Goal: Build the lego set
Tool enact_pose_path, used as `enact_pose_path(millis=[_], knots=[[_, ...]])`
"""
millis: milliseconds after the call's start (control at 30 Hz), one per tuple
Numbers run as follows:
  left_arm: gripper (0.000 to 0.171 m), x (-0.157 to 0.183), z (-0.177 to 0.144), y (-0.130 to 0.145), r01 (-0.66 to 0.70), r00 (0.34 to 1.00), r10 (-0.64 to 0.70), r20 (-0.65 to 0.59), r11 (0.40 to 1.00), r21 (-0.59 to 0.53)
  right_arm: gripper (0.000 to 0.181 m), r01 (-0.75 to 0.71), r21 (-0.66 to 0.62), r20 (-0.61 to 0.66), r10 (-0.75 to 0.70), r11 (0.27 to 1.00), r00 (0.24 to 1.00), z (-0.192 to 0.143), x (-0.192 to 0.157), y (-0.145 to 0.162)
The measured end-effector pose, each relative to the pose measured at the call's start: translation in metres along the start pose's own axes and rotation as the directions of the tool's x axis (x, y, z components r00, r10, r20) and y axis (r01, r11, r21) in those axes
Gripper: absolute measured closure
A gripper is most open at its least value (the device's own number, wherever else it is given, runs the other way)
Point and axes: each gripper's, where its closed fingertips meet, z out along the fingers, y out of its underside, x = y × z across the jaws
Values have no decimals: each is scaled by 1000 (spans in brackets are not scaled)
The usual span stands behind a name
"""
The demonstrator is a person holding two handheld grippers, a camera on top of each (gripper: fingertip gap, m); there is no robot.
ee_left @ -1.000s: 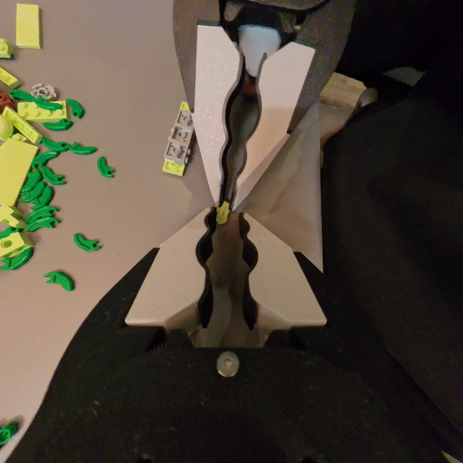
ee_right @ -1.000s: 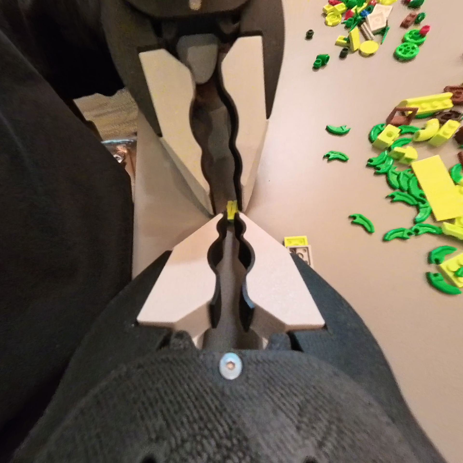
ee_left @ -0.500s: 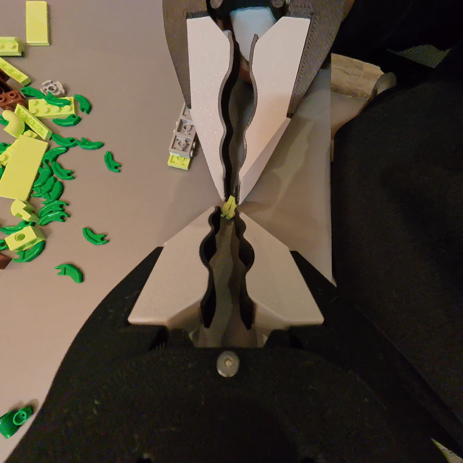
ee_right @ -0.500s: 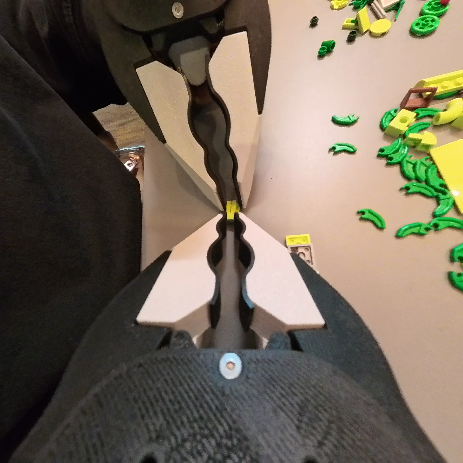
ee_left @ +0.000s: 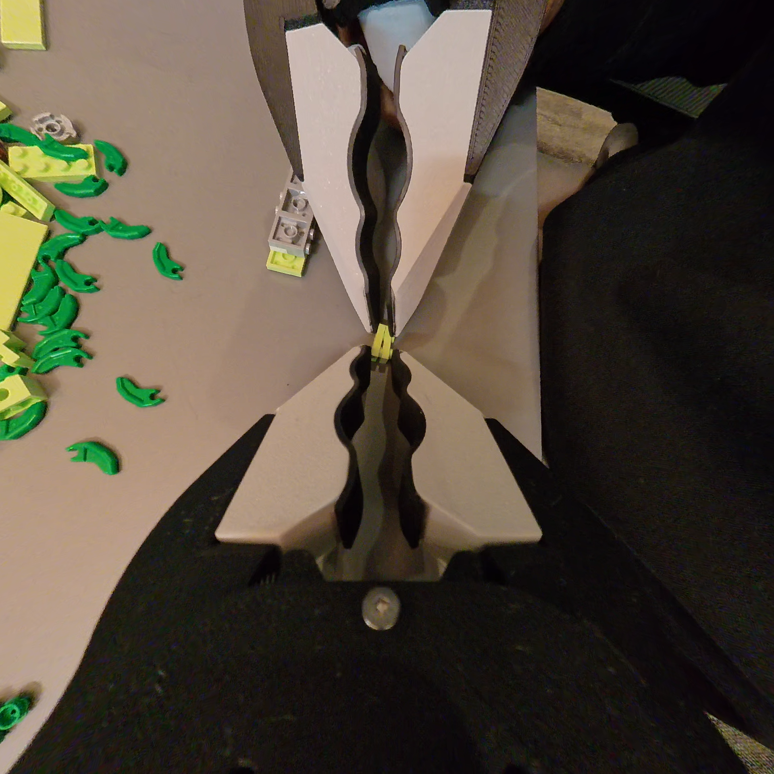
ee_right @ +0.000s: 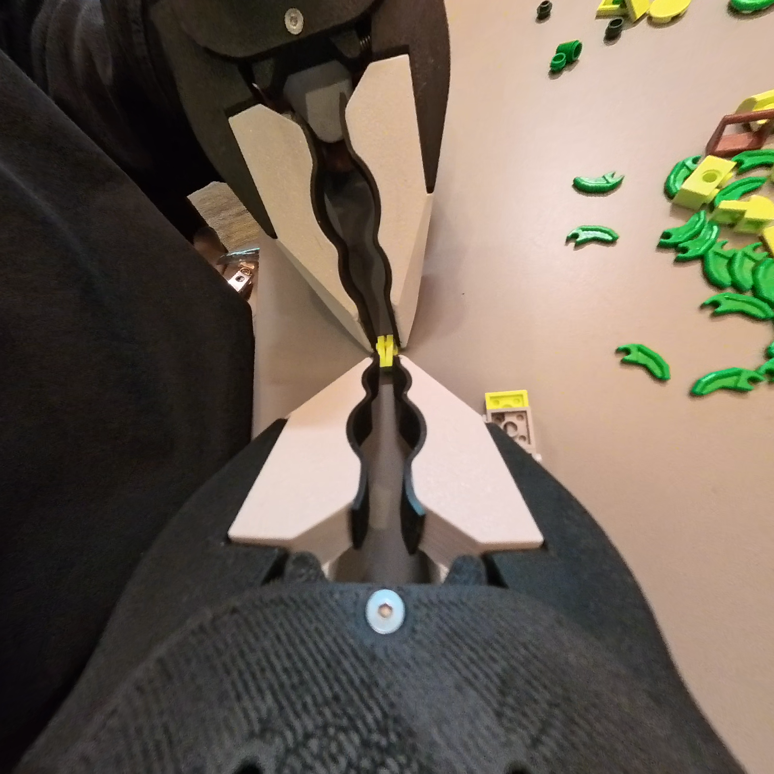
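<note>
In the left wrist view, the left gripper (ee_left: pixel 380 363) is pointing forward with its jaws pressed together on a tiny lime-green lego piece (ee_left: pixel 382 347) at the very tips. Meeting it tip to tip from the far side, the right gripper (ee_left: pixel 382 326) is pinching the same small piece, so the piece is sitting clamped between the two pairs of tips, above the tan table (ee_left: pixel 201 104). Whether it is one piece or two being joined is too small to tell.

In the right wrist view the arrangement is mirroring: the right gripper (ee_right: pixel 385 365) is closing on the lime-green lego piece (ee_right: pixel 385 351) and the left gripper (ee_right: pixel 383 331) is facing it from beyond.

Just beside the grippers on the table, a small grey-and-lime stacked assembly (ee_left: pixel 291 234) is lying flat, partly hidden behind the right gripper's finger. Farther to the side, green curved leaf pieces (ee_left: pixel 167 261) are lying scattered, with lime-green bricks (ee_left: pixel 50 161) and a lime-green flat plate (ee_left: pixel 19 251) among them. A round grey piece (ee_left: pixel 52 125) is sitting near the bricks. Dark clothing (ee_left: pixel 670 335) of the person is filling the opposite side beyond the table edge.
</note>
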Motion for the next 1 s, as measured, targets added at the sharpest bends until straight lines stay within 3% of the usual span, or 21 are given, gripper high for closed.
enact_pose_path(millis=[300, 433, 533, 1000], knots=[[165, 1, 0, 0, 5, 1000, -5, -10, 1000, 2, 176, 120, 5, -92, -119, 993, 989, -1, 0, 0], [165, 2, 0, 0, 7, 1000, -7, -18, 1000, 3, 167, 192, -27, -128, -194, 981, 973, 2, -1, 3], [165, 2, 0, 0, 5, 1000, -5, -20, 1000, 2, 175, 237, -40, -154, -240, 971, 959, 3, 0, 3], [166, 2, 0, 0, 15, 1000, -15, -24, 1000, 2, 176, 289, -57, -170, -294, 956, 940, 3, -1, 4]])
